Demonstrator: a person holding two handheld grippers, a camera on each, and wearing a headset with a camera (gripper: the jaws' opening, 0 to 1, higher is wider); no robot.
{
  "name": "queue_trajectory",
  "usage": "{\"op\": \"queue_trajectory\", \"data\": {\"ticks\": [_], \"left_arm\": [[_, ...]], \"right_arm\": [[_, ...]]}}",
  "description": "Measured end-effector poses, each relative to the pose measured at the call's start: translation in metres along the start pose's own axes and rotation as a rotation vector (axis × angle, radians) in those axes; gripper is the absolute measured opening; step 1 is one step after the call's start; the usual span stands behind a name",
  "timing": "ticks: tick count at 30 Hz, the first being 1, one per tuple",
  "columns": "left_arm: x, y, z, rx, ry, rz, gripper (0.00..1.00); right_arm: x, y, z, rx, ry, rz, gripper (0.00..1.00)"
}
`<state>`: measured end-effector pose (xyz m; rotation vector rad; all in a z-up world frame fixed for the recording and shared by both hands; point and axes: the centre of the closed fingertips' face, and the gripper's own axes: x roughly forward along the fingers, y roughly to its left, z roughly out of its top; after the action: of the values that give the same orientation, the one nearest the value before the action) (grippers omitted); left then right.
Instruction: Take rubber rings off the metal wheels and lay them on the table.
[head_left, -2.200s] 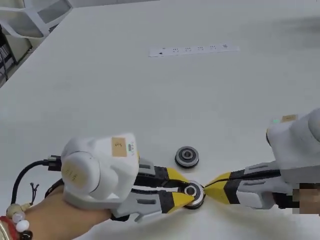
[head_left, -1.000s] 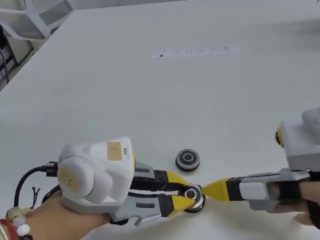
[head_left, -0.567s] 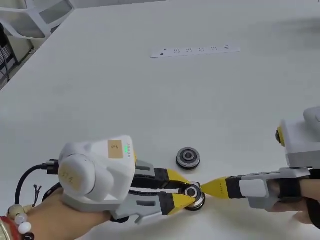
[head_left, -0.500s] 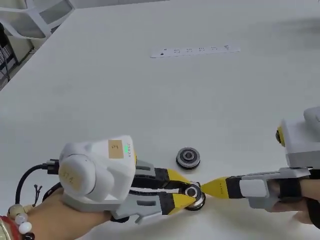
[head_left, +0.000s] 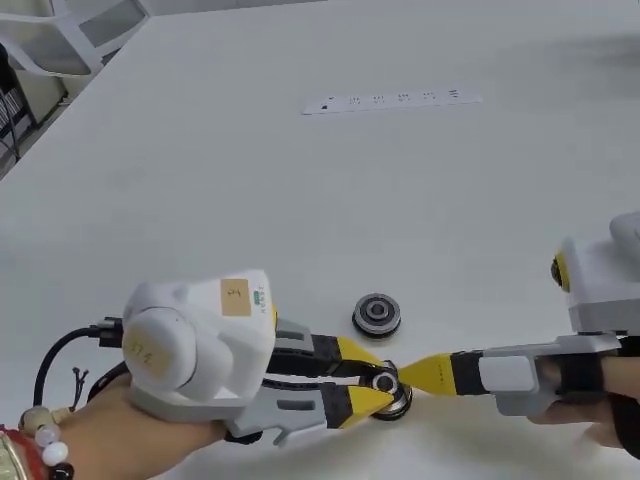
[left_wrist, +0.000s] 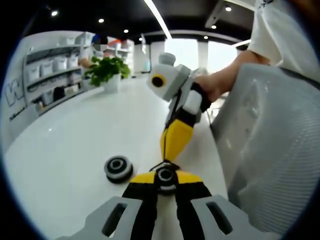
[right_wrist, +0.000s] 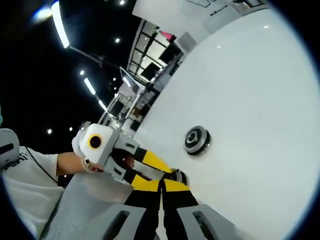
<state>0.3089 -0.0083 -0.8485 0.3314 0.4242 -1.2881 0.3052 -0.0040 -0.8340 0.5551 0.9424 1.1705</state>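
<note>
The left gripper had its yellow-tipped jaws clamped on a metal wheel, one jaw on either side of it, close to the white table. The right gripper met that wheel from the opposite side. Its jaws were drawn together into a single yellow point at the wheel's rim, and whether they pinched anything there could not be told. A second wheel lay flat on the table just beyond the held wheel, apart from it and from both grippers, with its dark rubber ring on around the metal hub. Far beyond the held wheel a white power strip lay on the table. In the left gripper view a potted plant stood well beyond the held wheel, at the table's far end.
</note>
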Motion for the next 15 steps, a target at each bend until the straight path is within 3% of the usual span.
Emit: {"op": "queue_trajectory", "data": {"ticks": [3, 5, 15], "left_arm": [[0.001, 0.0, 0.0, -0.002, -0.003, 0.001, 0.13], [0.001, -0.001, 0.001, -0.002, -0.005, 0.0, 0.13], [0.001, -0.001, 0.001, -0.021, -0.006, 0.012, 0.14]], "right_arm": [[0.001, 0.009, 0.004, 0.031, -0.021, 0.051, 0.0], [0.001, 0.007, 0.007, 0.038, -0.027, 0.051, 0.0], [0.001, -0.003, 0.002, 0.023, 0.0, -0.004, 0.0]]}}
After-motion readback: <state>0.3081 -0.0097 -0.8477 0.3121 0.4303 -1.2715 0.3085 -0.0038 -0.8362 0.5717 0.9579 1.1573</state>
